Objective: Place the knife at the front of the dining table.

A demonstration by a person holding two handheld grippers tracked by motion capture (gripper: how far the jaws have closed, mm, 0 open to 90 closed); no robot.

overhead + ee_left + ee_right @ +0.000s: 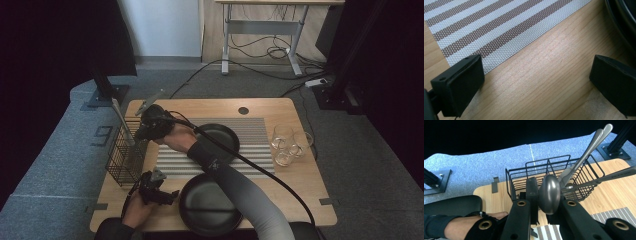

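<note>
Right gripper (pixel 548 202) fingers pinch a smooth grey metal spoon (pixel 549 194) by its oval bowl, at the black wire basket (pixel 541 173), surface's 9 o'clock edge. Left gripper (pixel 536 82) fingers spread over grainy pale wood surface (pixel 544 75), woven striped mat (pixel 499 25) beyond.

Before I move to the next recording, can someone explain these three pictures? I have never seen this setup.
A person works at a light wooden table with a handheld tool in each hand. The high view looks down from above; the other two ride on the tools. The right gripper has its jaws shut on a shiny metal spoon beside a black wire cutlery basket holding more cutlery. The left gripper hovers open over bare wood. A striped placemat, two black round plates and clear glasses also lie there.
</note>
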